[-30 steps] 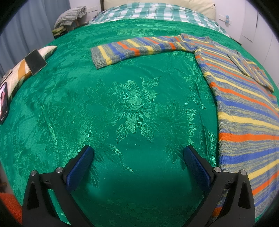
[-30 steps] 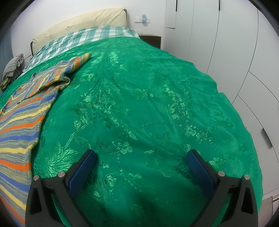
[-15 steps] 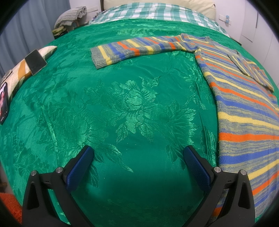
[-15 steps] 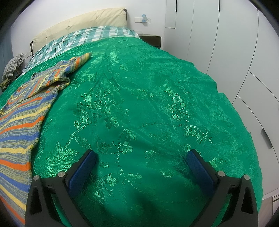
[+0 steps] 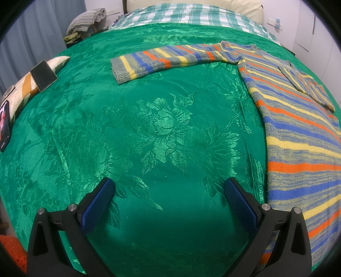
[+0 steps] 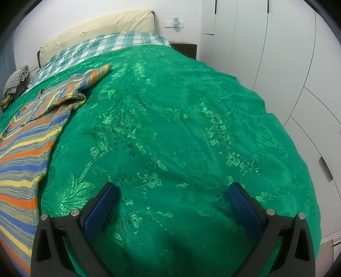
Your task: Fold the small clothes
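Observation:
A striped knit sweater (image 5: 298, 136) in blue, orange, yellow and grey lies flat on the green bedspread (image 5: 162, 127). One sleeve (image 5: 162, 59) stretches out to the left at the far side. The other sleeve (image 6: 70, 93) is folded over the body, and the body lies at the left of the right wrist view (image 6: 27, 149). My left gripper (image 5: 169, 187) is open and empty above bare bedspread, left of the sweater's hem. My right gripper (image 6: 172, 189) is open and empty above the bedspread (image 6: 191, 127), right of the sweater.
A phone (image 5: 43, 75) lies on a patterned pillow (image 5: 27, 89) at the left edge, another phone (image 5: 4, 125) below it. A plaid sheet (image 5: 191, 15) and headboard (image 6: 98, 32) are at the far end. White wardrobe doors (image 6: 287, 53) stand beside the bed's right edge.

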